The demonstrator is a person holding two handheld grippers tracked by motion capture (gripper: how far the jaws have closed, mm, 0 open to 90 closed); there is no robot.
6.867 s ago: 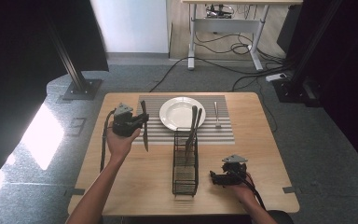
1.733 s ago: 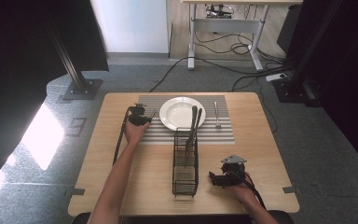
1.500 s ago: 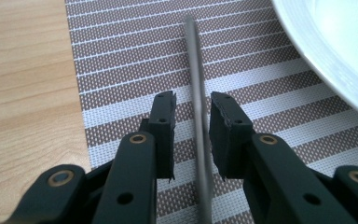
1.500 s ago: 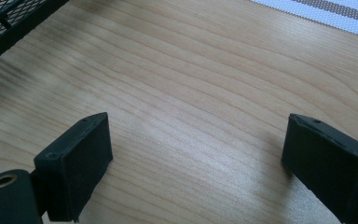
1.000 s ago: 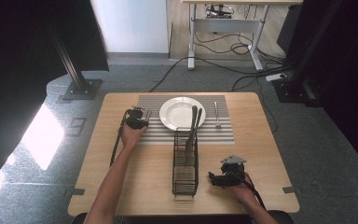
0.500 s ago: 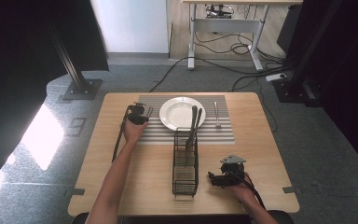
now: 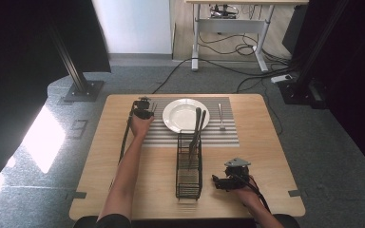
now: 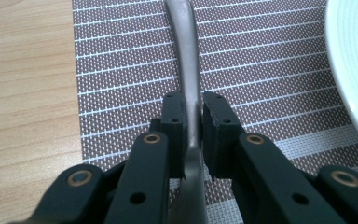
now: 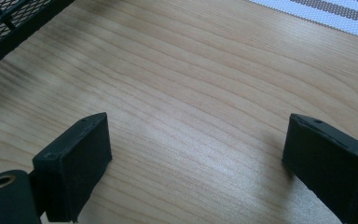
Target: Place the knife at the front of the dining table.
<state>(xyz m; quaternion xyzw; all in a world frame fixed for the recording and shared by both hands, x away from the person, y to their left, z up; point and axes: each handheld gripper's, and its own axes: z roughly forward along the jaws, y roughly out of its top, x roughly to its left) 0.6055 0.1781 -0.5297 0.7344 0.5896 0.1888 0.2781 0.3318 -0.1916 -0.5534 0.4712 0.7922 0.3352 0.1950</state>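
Observation:
My left gripper is at the placemat's far left corner, left of the white plate. In the left gripper view its jaws close around the handle of a metal utensil that lies flat on the striped mat. The pads still touch the handle, though the jaws have just been opening a little. My right gripper rests low at the table's near right, beside the wire rack. It is open over bare wood, with nothing between its jaws.
The black wire rack holds several dark-handled utensils that lean toward the plate. Another metal utensil lies on the mat to the right of the plate. In the right gripper view, the rack's mesh is at top left.
The left hand has slid toward the far edge of the mat with the utensil. Several seconds ago it held the utensil up above the table's left side. The right hand has not moved.

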